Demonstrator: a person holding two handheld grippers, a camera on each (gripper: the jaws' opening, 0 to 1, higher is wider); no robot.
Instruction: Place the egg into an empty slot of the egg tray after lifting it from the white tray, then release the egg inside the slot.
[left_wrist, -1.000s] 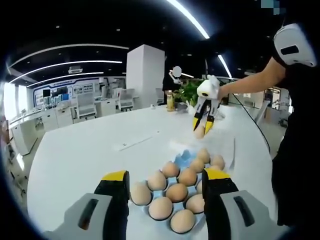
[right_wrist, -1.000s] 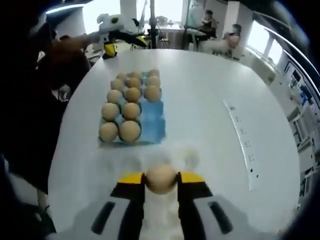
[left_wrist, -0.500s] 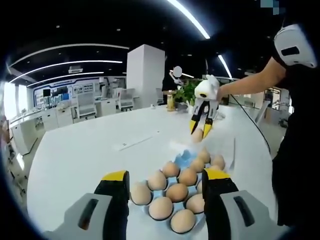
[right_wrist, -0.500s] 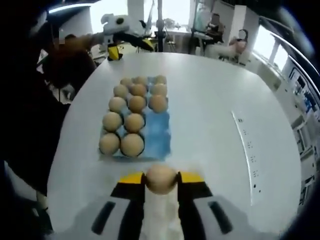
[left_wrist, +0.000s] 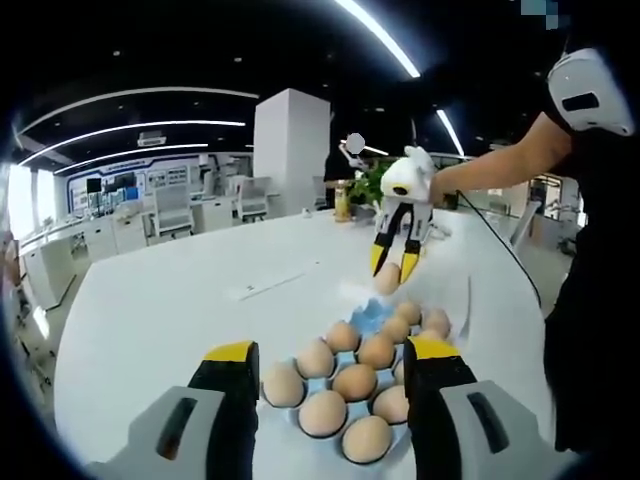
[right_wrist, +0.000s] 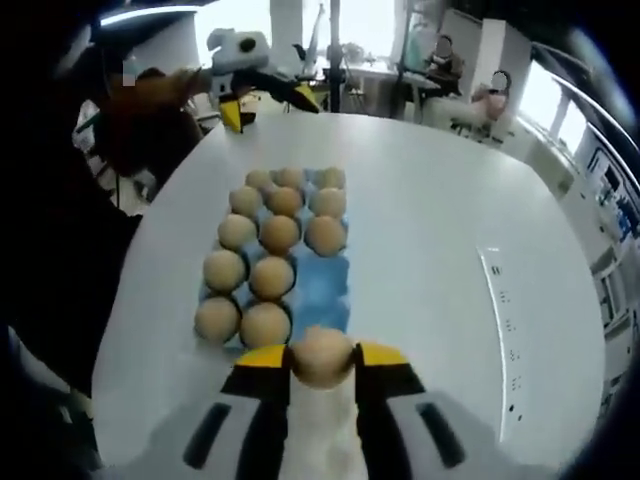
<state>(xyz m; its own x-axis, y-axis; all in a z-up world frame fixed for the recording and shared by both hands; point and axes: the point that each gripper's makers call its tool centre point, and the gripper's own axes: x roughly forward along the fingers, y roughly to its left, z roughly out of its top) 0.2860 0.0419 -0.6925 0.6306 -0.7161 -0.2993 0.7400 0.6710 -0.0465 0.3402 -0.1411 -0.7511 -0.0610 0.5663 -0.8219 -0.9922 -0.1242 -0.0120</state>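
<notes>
My right gripper (right_wrist: 322, 358) is shut on a tan egg (right_wrist: 322, 357), held just above the near end of the blue egg tray (right_wrist: 327, 289). Several eggs fill the tray's left and middle columns; the near slots of its right column show bare blue. In the left gripper view the right gripper (left_wrist: 389, 267) hangs over the tray's far end with the egg (left_wrist: 388, 279) between its yellow tips. My left gripper (left_wrist: 332, 362) stands open at the tray's (left_wrist: 368, 313) near end, nothing between its jaws. It appears in the right gripper view as a white and yellow tool (right_wrist: 262, 86) beyond the tray.
The round white table (left_wrist: 170, 300) carries a long white strip (right_wrist: 503, 325) to the right of the tray. A person's arm (left_wrist: 500, 165) holds the right gripper. Office desks and chairs (left_wrist: 170, 210) stand beyond the table, with a plant (left_wrist: 378, 182) at its far edge.
The right gripper has carried the egg forward and down, from over the table short of the tray to over the tray's end. The left gripper has stayed still.
</notes>
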